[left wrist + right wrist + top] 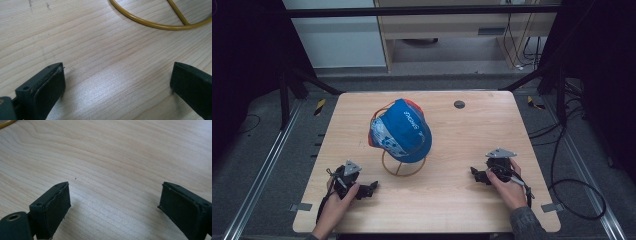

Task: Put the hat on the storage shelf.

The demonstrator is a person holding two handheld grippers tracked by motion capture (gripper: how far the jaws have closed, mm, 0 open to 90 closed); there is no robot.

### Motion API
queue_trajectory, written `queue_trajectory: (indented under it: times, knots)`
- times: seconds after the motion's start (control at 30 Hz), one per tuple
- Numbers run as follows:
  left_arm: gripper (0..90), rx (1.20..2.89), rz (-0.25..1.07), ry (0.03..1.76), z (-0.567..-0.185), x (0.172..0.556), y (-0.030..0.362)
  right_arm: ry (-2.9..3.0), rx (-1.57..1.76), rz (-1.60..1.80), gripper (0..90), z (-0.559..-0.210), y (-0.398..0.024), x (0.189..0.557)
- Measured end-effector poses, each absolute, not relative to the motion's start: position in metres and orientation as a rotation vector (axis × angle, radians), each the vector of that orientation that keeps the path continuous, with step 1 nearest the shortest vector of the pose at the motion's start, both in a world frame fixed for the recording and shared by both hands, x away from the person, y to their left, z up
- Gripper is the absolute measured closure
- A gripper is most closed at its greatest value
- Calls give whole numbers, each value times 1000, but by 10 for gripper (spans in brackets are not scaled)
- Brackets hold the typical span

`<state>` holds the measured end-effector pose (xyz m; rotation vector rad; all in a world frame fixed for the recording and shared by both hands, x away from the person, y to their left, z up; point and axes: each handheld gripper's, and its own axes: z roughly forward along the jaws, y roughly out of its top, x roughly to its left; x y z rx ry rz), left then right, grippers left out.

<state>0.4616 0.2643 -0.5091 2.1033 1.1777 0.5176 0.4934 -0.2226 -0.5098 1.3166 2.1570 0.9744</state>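
Cap (404,131) sat tilted on a yellow wire stand (403,167) near the middle of the table (447,200), brim dropping toward our side, so the stand kept its crown rounded and off the wood. We held the left gripper (371,189) near the stand on its left and the right gripper (475,174) farther off on its right, both low over the table and both turned inward to the stand, which we judged a ready pose for taking the cap from two sides. In the left gripper view the jaws stood wide apart with nothing between them, the stand's ring (155,23) just ahead. In the right gripper view the jaws gaped as wide over bare wood. The table was pale, fine-grained wood, with a small dark disc (459,104) beyond the cap. Beyond the table lay grey floor, cables and dim cabinets.
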Motion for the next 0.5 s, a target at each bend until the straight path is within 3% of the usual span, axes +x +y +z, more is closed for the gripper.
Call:
queue_trajectory:
  times: [0.5]
  knots:
    - [0, 2110, 515, 1178, -509, 465, 267, 2143, 1353, 940, 82, -512, -218, 491]
